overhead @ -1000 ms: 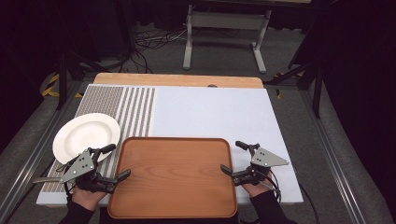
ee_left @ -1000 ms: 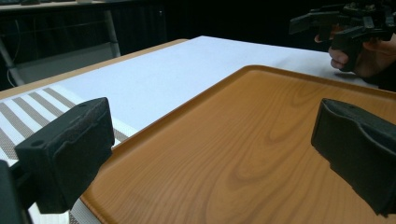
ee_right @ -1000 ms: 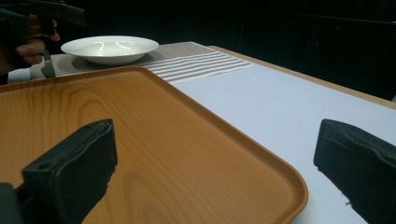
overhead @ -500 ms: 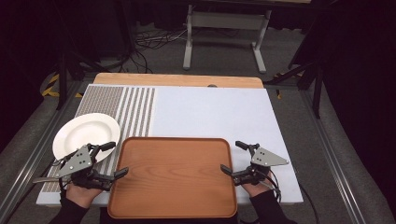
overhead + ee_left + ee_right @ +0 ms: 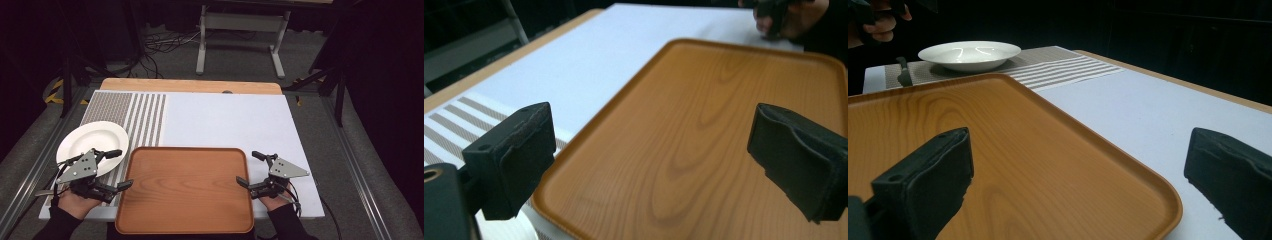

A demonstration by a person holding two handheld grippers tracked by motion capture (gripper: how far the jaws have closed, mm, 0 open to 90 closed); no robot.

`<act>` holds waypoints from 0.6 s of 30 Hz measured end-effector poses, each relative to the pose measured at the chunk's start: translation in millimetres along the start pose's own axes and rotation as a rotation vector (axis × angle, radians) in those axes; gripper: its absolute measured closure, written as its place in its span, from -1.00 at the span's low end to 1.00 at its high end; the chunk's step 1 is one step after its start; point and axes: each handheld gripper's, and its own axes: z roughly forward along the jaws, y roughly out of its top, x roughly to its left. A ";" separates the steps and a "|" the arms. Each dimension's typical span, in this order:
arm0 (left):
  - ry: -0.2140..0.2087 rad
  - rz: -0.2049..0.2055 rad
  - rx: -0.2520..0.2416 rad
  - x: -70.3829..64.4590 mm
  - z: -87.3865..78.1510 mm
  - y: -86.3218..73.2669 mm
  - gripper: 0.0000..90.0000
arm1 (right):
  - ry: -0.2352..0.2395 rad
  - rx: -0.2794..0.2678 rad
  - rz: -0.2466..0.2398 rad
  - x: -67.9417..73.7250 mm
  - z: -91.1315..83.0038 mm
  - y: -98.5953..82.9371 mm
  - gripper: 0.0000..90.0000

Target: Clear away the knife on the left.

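Change: my left gripper [image 5: 116,169] has drifted a little outward and back from the tray's left edge since a second ago; the right gripper [image 5: 251,168] has barely moved.
Meaning: I read this as lining up on both short sides of the tray [image 5: 185,187] before any lift (nothing is gripped yet, so the carry has not begun).
Tray: a wooden tray lying flat on the white mat [image 5: 225,120] at the near edge of the table [image 5: 190,86], between my two hands.
Plate: the white plate [image 5: 92,142] sits on the striped part of the mat, just beyond my left hand, and is untouched.
Left fingers: spread wide and empty; in the left gripper view they frame the tray's corner [image 5: 549,200] without touching it.
Right fingers: also wide open and empty, straddling the tray's right rim [image 5: 1148,185].
Pose: both hands low at the near table edge, grippers pointing inward toward each other across the tray.
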 end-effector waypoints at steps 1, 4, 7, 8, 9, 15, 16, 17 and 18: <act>-0.003 0.008 0.019 0.3 -0.9 0.8 -0.87 | 0.000 0.000 0.000 0.0 0.0 0.0 -1.00; -0.017 0.026 0.049 2.3 -4.9 2.9 -0.87 | 0.002 0.001 0.000 -0.2 0.0 0.0 -1.00; -0.032 0.036 0.082 4.3 -8.6 5.7 -0.87 | 0.001 0.005 0.001 -0.2 0.7 -0.3 -0.99; -0.037 0.041 0.096 4.5 -9.9 6.6 -0.87 | 0.000 0.005 0.001 -0.2 0.8 -0.3 -0.99; -0.042 0.048 0.113 5.0 -11.2 7.6 -0.86 | -0.001 0.003 0.000 -0.2 0.6 -0.2 -0.99; -0.045 0.093 0.203 8.2 -19.9 11.8 -0.84 | -0.001 0.003 0.006 -0.5 0.4 -0.3 -0.99; -0.046 0.100 0.214 8.6 -21.2 12.3 -0.83 | -0.001 0.003 0.005 -0.4 0.4 -0.3 -0.99; -0.046 0.106 0.226 8.9 -22.6 12.8 -0.83 | -0.001 0.003 0.005 -0.4 0.4 -0.3 -0.99; -0.047 0.113 0.241 9.2 -23.7 13.2 -0.82 | -0.001 0.003 0.006 -0.4 0.4 -0.3 -0.99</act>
